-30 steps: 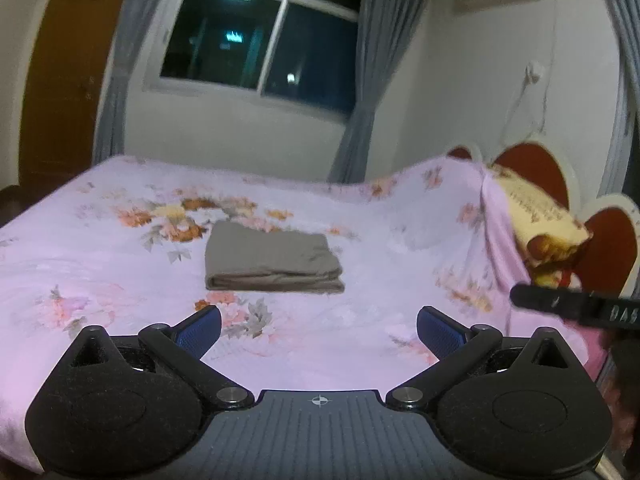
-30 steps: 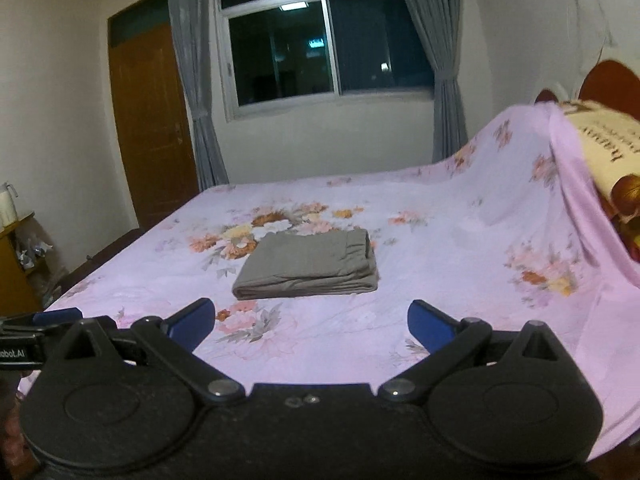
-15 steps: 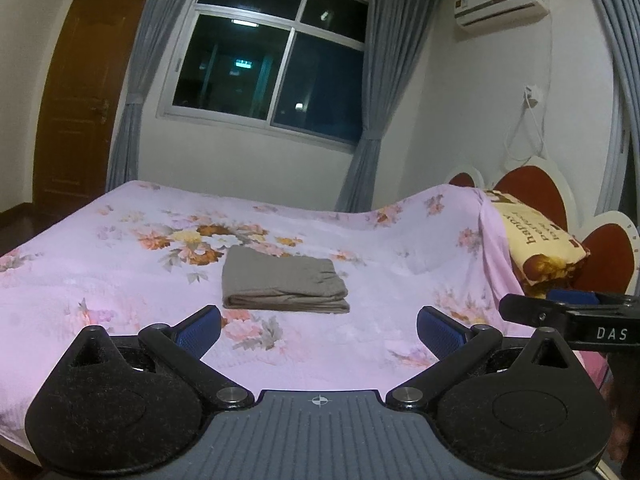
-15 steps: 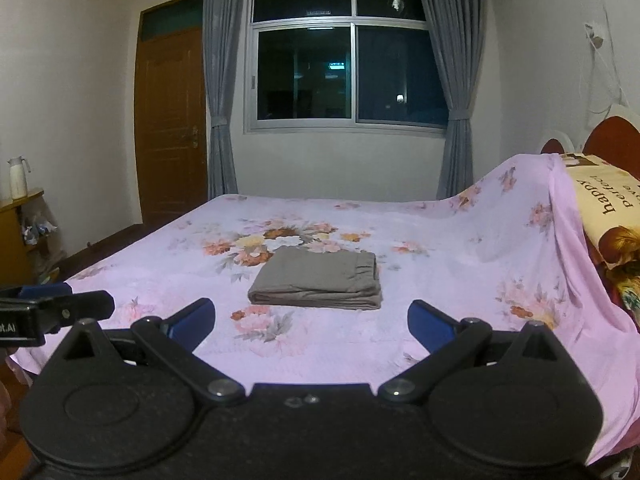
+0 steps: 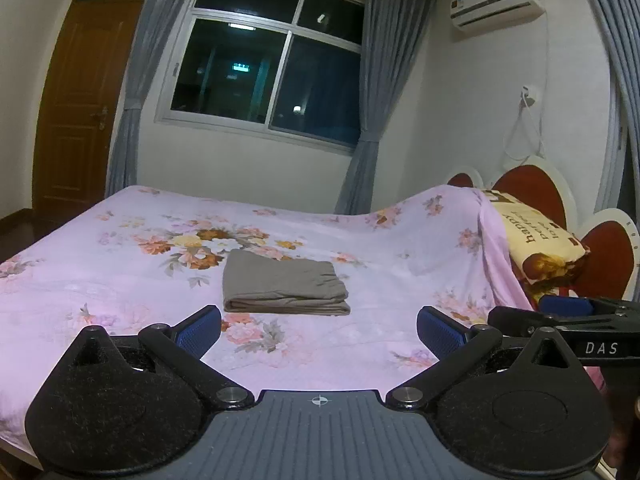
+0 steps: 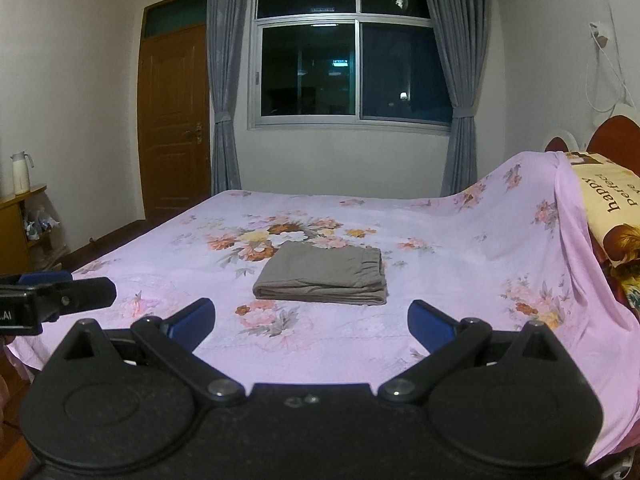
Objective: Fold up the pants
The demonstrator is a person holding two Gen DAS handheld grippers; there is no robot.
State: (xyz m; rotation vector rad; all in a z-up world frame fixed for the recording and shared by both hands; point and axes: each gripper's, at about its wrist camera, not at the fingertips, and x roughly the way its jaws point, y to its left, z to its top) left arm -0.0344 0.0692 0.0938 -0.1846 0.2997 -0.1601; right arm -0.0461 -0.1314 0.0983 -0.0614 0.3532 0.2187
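Observation:
The grey-brown pants lie folded into a compact flat rectangle on the pink floral bedspread, near the middle of the bed. The same folded pants appear in the right wrist view. My left gripper is open and empty, held back from the pants over the bed's near edge. My right gripper is also open and empty, equally far back. Each gripper's tip pokes into the other's view: the right gripper at the right edge, the left gripper at the left edge.
A yellow printed pillow leans on a red and white headboard at the right. A window with grey curtains, a wooden door and a side cabinet with a white jug stand beyond the bed.
Both grippers have pulled back and tilted up, so more of the room shows and the pants look farther away. The pants have not moved.

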